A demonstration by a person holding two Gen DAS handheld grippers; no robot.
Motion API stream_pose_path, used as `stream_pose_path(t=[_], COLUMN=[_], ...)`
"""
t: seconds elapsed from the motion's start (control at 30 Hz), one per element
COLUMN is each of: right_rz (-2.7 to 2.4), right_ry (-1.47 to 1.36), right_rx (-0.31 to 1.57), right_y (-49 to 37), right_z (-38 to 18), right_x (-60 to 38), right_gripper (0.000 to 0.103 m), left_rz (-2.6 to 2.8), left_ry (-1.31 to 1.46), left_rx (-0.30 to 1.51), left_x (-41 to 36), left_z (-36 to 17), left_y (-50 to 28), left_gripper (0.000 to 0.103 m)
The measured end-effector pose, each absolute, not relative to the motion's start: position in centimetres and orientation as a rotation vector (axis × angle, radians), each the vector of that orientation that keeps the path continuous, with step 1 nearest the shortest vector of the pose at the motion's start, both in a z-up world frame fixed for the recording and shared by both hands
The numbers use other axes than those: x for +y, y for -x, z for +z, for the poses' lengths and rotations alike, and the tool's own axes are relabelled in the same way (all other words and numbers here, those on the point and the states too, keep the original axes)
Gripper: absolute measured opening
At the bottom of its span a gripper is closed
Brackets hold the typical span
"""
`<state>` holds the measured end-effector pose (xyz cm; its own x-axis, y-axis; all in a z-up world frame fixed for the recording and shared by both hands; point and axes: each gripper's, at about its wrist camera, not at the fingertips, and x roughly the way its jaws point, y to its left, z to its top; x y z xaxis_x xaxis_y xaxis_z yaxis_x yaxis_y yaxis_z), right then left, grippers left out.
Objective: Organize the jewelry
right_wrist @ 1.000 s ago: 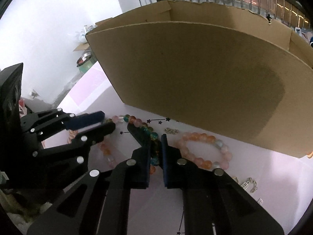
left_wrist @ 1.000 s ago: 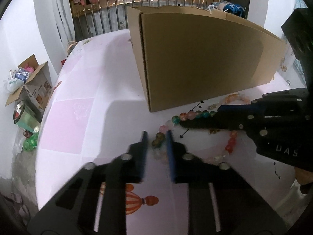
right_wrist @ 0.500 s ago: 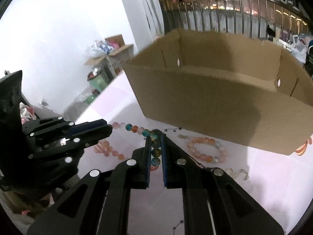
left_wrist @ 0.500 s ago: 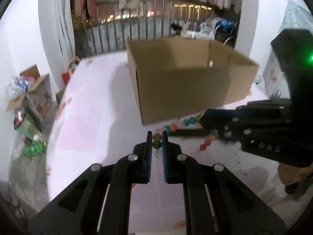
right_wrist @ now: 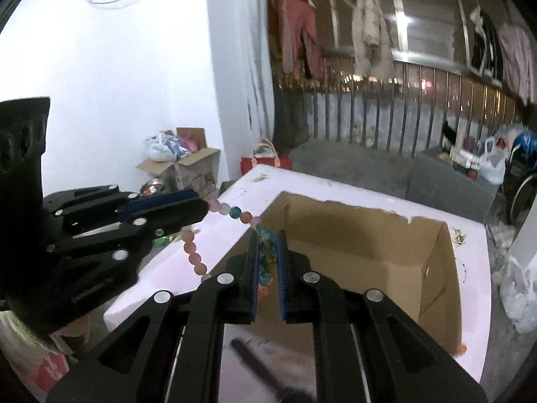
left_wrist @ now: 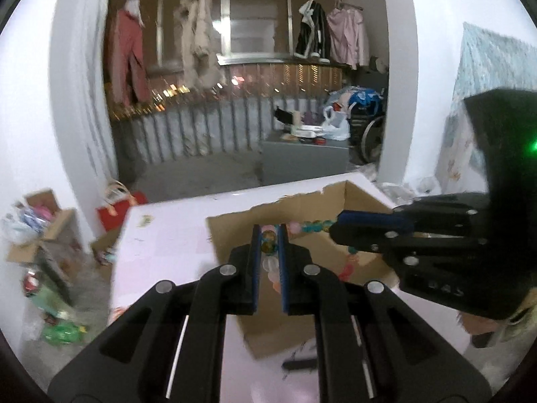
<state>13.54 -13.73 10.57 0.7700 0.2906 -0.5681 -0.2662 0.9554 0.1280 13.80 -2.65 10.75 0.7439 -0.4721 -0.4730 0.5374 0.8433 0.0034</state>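
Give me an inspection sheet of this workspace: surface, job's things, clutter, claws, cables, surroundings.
Surface: table with a pale pink cover.
Job's things: bead necklace strung in the air between the two claws, above the open cardboard box; nothing made out inside the box.
Clutter: dark blurred object on the table in front of the box.
Claws: left claw shut on the necklace; right claw shut on the necklace.
Cables: nothing seen on the table.
Surroundings: metal railing, hanging clothes, floor boxes, plastic bags.
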Motion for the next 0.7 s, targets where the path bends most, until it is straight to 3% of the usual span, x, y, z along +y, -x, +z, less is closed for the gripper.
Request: stream_pose_path(t=[0.43, 0.7], right_rz=[0.323, 0.338], right_ry=[-0.26, -0.282], right_rx=[1.149, 1.142], right_y=[-29.9, -31.1], right_z=[0.8, -0.5], right_x=[-17.2, -17.2], right_gripper=[0.01, 0.011], left_rz=[-0.484, -0.436], left_ry=[-0.203, -0.15], left_rx=[0.88, 0.836], left_x=[-8.2, -6.3], left_z=[3.3, 4.0], left_y=[-28.8, -29.1], left_gripper=[0.009, 0.026])
